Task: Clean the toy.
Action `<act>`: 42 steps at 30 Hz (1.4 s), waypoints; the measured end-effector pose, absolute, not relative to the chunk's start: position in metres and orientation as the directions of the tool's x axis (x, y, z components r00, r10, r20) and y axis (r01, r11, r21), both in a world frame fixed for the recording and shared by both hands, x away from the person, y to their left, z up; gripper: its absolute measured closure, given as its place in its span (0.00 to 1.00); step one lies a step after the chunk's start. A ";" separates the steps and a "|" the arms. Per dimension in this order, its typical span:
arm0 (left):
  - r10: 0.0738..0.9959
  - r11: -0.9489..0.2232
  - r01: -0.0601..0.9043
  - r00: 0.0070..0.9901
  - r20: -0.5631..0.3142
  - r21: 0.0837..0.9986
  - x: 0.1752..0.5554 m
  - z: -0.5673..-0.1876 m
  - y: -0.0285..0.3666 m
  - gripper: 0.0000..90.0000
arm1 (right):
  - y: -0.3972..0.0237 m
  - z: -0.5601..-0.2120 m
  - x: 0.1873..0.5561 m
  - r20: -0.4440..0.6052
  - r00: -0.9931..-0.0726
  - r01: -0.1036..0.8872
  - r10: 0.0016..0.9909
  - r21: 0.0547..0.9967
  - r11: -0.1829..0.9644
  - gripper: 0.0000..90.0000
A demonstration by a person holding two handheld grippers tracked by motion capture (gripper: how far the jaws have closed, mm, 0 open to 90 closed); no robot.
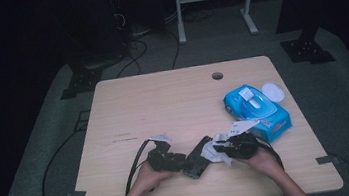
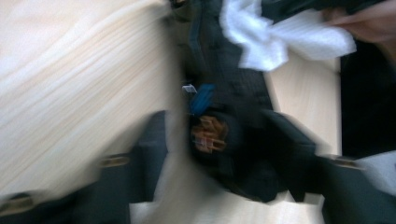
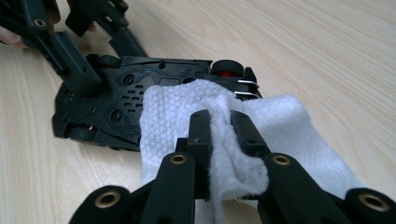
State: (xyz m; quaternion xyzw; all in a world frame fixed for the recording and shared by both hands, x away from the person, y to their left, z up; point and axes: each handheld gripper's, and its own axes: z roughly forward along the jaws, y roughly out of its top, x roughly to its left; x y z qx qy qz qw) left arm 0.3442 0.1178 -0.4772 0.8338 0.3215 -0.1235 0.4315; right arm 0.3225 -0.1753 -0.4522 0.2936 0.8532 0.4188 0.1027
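A black toy car [image 1: 197,158] rests tilted on its side at the table's near edge, its underside toward the right gripper view [image 3: 116,93]. My left gripper [image 1: 181,165] is shut on one end of it; the left gripper view is blurred, with the car's body [image 2: 233,79] running up between the jaws. My right gripper [image 3: 219,119] is shut on a bunched white wet wipe [image 3: 173,112]. The wipe lies against the car's underside and covers part of it. In the high view the wipe [image 1: 215,151] sits between the two hands.
A blue pack of wet wipes [image 1: 257,110] with its white lid flipped open lies at the table's right, just beyond the right hand. A cable hole [image 1: 217,76] is near the far edge. Cables trail off the table's left side.
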 end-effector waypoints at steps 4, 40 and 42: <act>0.421 -0.415 0.681 0.731 -0.536 0.603 0.343 -0.476 0.119 0.39 | -0.175 -0.452 0.322 0.069 -0.807 0.415 0.587 0.774 0.479 0.88; 0.295 -0.717 0.120 0.945 0.142 0.687 0.305 -0.447 0.084 0.41 | -0.200 -0.444 0.330 0.074 -0.815 0.391 0.575 0.802 0.452 0.83; 0.272 -0.726 0.072 0.943 0.190 0.684 0.303 -0.448 0.085 0.41 | -0.202 -0.445 0.331 0.086 -0.820 0.393 0.566 0.804 0.447 0.82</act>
